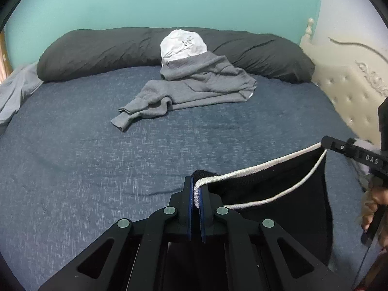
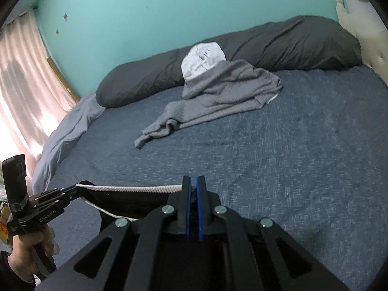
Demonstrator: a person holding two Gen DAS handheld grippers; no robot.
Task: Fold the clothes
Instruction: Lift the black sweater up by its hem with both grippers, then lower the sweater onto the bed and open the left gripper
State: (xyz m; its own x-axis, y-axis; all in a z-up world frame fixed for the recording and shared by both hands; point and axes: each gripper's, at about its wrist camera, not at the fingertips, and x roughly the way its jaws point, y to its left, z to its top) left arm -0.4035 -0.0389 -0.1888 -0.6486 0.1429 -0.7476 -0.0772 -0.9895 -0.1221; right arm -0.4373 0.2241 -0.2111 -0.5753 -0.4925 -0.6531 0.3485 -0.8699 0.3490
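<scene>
Nearest to me, my left gripper (image 1: pixel 196 194) is pinched tight on the white-trimmed edge of a black garment (image 1: pixel 278 194), and my right gripper (image 2: pixel 193 189) is clamped on the same trim at its other end. Between them the white edge (image 2: pixel 135 189) runs stretched, with the black cloth hanging below it over the near part of the blue bed cover (image 1: pixel 97 157). I see each hand (image 2: pixel 31 249) wrapped round its handle at the frame edge. Farther up the bed lies a crumpled grey hoodie (image 1: pixel 198 84), one sleeve trailing toward me, its white-lined hood (image 1: pixel 183 44) propped against the long dark pillow (image 1: pixel 97 53). Behind that stands the turquoise wall (image 1: pixel 169 0).
</scene>
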